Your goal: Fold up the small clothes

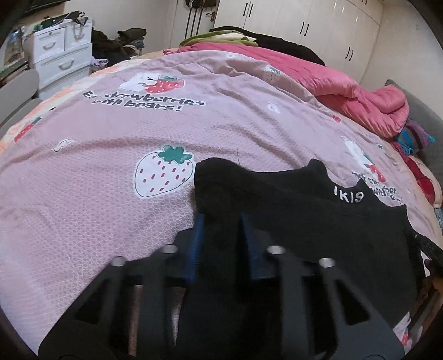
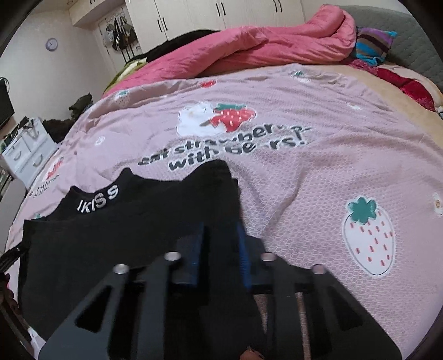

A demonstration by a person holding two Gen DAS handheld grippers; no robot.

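Note:
A small black garment (image 1: 304,216) with white letters on its neck band hangs between my two grippers above the pink strawberry bedspread (image 1: 110,171). My left gripper (image 1: 221,221) is shut on the garment's left edge; black cloth fills the gap between its blue fingers (image 1: 195,243). In the right wrist view the same garment (image 2: 124,235) spreads to the left, and my right gripper (image 2: 221,229) is shut on its right edge. The cloth drapes down over both grippers.
A rumpled pink quilt (image 1: 346,85) lies along the far side of the bed, with striped cloth (image 2: 373,44) near the grey headboard (image 2: 409,33). White drawers (image 1: 61,55) stand beyond the bed's left end. White wardrobes (image 1: 318,25) line the far wall.

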